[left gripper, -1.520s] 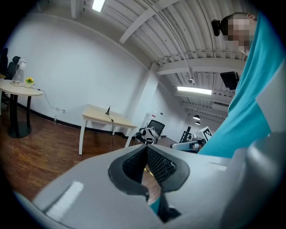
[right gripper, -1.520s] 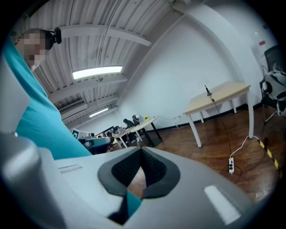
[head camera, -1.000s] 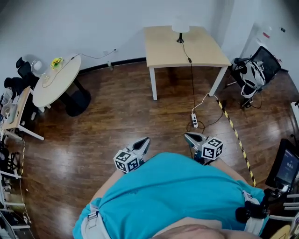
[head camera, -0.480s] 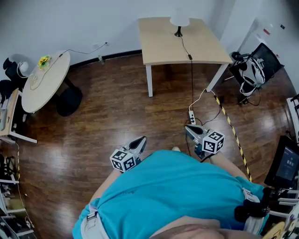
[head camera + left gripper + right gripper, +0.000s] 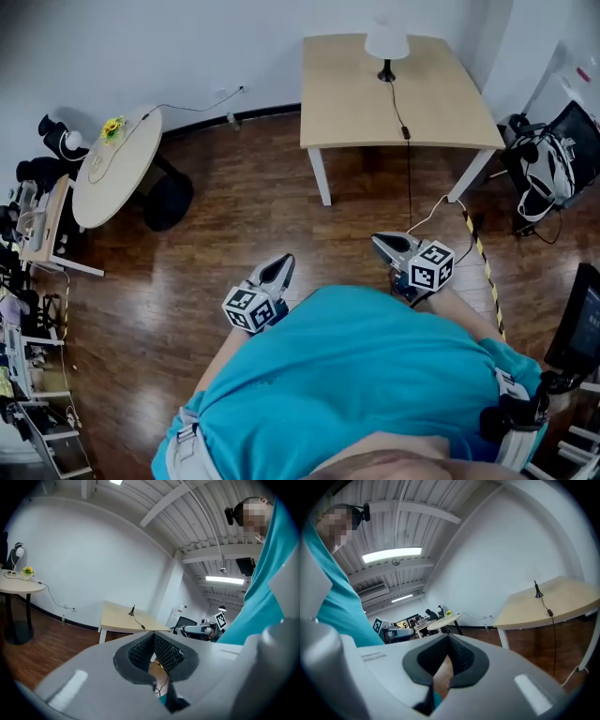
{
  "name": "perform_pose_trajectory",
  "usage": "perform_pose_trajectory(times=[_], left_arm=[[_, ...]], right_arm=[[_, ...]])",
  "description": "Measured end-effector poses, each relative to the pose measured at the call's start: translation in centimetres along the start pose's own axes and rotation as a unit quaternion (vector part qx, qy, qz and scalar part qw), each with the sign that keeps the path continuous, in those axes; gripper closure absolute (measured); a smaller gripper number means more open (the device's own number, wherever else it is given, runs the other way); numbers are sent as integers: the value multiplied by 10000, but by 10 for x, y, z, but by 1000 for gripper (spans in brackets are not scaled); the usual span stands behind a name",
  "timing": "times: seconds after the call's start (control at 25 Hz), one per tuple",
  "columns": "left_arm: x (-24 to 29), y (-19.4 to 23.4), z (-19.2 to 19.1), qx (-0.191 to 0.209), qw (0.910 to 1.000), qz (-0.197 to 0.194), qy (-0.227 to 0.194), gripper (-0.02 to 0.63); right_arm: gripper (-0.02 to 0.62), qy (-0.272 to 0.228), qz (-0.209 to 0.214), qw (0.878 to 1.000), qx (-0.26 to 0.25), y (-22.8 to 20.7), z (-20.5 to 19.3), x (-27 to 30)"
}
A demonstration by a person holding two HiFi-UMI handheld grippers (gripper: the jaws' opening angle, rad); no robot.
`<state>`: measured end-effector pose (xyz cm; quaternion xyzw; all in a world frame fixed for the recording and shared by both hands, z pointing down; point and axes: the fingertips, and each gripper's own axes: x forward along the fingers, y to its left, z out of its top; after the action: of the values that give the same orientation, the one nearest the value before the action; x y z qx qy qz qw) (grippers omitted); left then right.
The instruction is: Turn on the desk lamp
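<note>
on the table (image 5: 347, 103), desk lamp (image 5: 385, 64), shade (image 5: 386, 41) washed out; left tongs (image 5: 283, 263), right tongs (image 5: 379, 241) closed, empty

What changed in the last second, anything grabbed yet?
The person has moved toward the desk, so it and the lamp now show larger and nearer in the head view. Nothing was taken hold of or let go. Unchanged: the left gripper and right gripper are held low by the body, jaws together and empty, and the lamp is untouched.

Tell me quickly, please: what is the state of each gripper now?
Left gripper: closed, holding nothing.
Right gripper: closed, holding nothing.
</note>
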<state>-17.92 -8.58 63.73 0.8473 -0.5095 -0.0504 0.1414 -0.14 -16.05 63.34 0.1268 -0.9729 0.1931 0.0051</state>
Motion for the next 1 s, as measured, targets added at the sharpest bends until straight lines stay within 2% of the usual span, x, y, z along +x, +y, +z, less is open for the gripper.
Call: perform_pose_trajectory(times=[0.2, 0.32, 0.52, 0.64, 0.76, 0.88, 1.0], left_arm=[[91, 10, 12, 191, 9996, -21, 227, 578], [127, 35, 21, 261, 9992, -69, 285, 578], [173, 119, 37, 64, 9987, -388, 321, 578], [190, 174, 68, 1, 9976, -651, 247, 578], [207, 220, 106, 129, 9945, -1000, 295, 578], [256, 266, 134, 34, 9899, -1322, 511, 578], [306, 282, 157, -64, 9855, -1570, 639, 578]], right_arm=[[594, 19, 45, 9999, 105, -96, 34, 2], [594, 33, -48, 9998, 196, -139, 43, 19], [594, 111, -357, 9992, 142, -187, 62, 86], [594, 169, -671, 9975, 108, -203, 79, 129], [594, 226, -1010, 9946, 72, -220, 100, 167], [594, 281, -1396, 9897, 121, -265, 134, 197], [594, 483, -1638, 9853, 101, -301, 158, 209]])
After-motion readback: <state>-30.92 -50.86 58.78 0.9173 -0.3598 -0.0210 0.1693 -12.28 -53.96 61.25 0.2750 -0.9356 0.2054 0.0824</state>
